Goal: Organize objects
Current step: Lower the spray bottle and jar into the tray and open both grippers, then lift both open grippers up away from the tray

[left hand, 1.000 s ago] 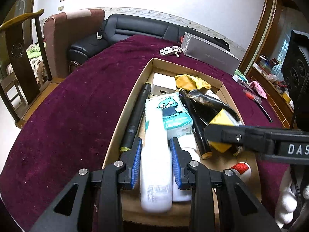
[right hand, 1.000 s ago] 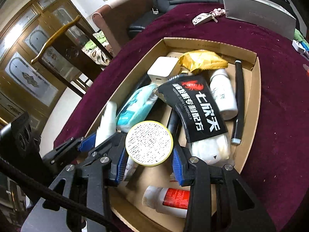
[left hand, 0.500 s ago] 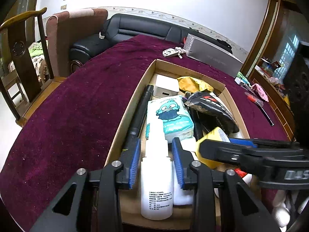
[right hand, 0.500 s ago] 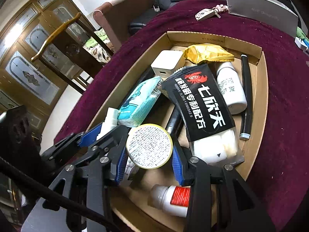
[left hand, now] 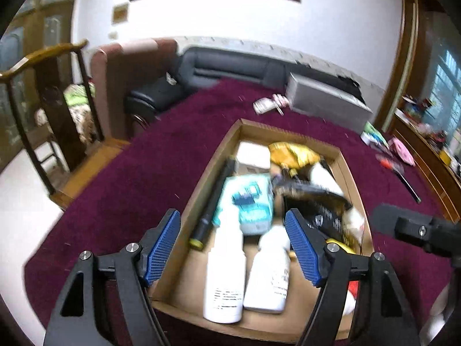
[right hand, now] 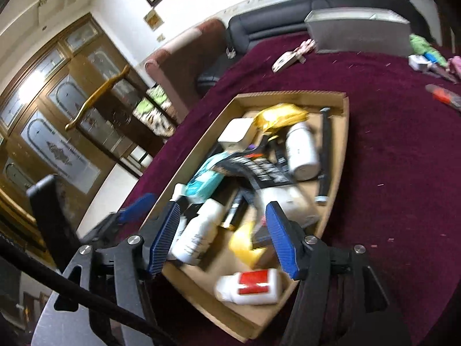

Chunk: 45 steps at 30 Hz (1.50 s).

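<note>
In cardboard box (left hand: pixel 347 170), white bottle (left hand: pixel 223 271) lies below spread, empty left hand-held gripper (left hand: pixel 234 248); right hand-held gripper (right hand: pixel 223 236) likewise.

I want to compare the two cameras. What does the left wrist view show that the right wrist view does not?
Only the left wrist view shows the black pen with a yellow tip by the box wall. Only the right wrist view shows the whole red-labelled bottle and the yellow lid. Both show the cardboard box, the two white bottles lying inside it, and both grippers open, left gripper, right gripper.
</note>
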### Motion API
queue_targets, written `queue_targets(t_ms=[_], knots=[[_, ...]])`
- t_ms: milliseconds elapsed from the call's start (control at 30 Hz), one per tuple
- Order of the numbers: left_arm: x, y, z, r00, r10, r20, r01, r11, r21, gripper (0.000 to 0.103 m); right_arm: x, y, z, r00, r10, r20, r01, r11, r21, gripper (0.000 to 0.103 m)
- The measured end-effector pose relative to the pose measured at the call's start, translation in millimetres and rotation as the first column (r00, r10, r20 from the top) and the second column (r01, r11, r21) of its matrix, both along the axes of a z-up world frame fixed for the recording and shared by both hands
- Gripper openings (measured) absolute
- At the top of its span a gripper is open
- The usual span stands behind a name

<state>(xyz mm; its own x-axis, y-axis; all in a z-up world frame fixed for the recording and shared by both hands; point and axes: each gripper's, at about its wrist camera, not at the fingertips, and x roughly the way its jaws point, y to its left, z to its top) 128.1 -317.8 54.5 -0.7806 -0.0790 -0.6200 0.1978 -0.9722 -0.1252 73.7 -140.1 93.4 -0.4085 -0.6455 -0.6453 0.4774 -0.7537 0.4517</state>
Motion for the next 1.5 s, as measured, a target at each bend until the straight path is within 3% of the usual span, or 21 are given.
queue_targets(t_ms=[167, 300, 400, 633, 733, 1133, 1500], knots=[[15.7, -3.8, 24.9, 0.994, 0.072, -0.083, -0.075, 0.997, -0.033, 0.078, 8.8, 21.3, 7.1, 0.992, -0.081, -0.099, 0.086, 0.996, 0.040, 0.070], [21.6, -3.6, 38.0, 0.990, 0.087, -0.112, -0.093, 0.994, -0.052, 0.083, 16.8, 26.7, 7.0, 0.980, -0.104, -0.167, 0.122, 0.987, 0.101, 0.071], [24.8, 2.7, 44.0, 0.988, 0.105, -0.114, -0.115, 0.990, -0.081, 0.087, 23.2, 26.7, 5.4, 0.972, -0.101, -0.214, 0.132, 0.981, 0.139, 0.071], [28.6, 14.3, 52.1, 0.989, 0.098, -0.112, -0.103, 0.994, -0.047, 0.094, 35.7, 26.8, 4.4, 0.953, -0.087, -0.290, 0.146, 0.972, 0.187, 0.071], [29.7, 20.1, 54.1, 0.988, 0.116, -0.105, -0.123, 0.991, -0.054, 0.101, 39.0, 28.3, 4.7, 0.944, -0.088, -0.319, 0.158, 0.966, 0.203, 0.072], [30.2, 27.6, 55.6, 0.983, 0.159, -0.093, -0.169, 0.980, -0.109, 0.101, 41.1, 26.6, -0.8, 0.937, -0.073, -0.341, 0.166, 0.953, 0.252, 0.074], [28.4, 23.4, 48.7, 0.983, 0.172, -0.060, -0.178, 0.978, -0.109, 0.101, 43.3, 18.6, -3.3, 0.940, -0.051, -0.337, 0.151, 0.949, 0.278, 0.074]])
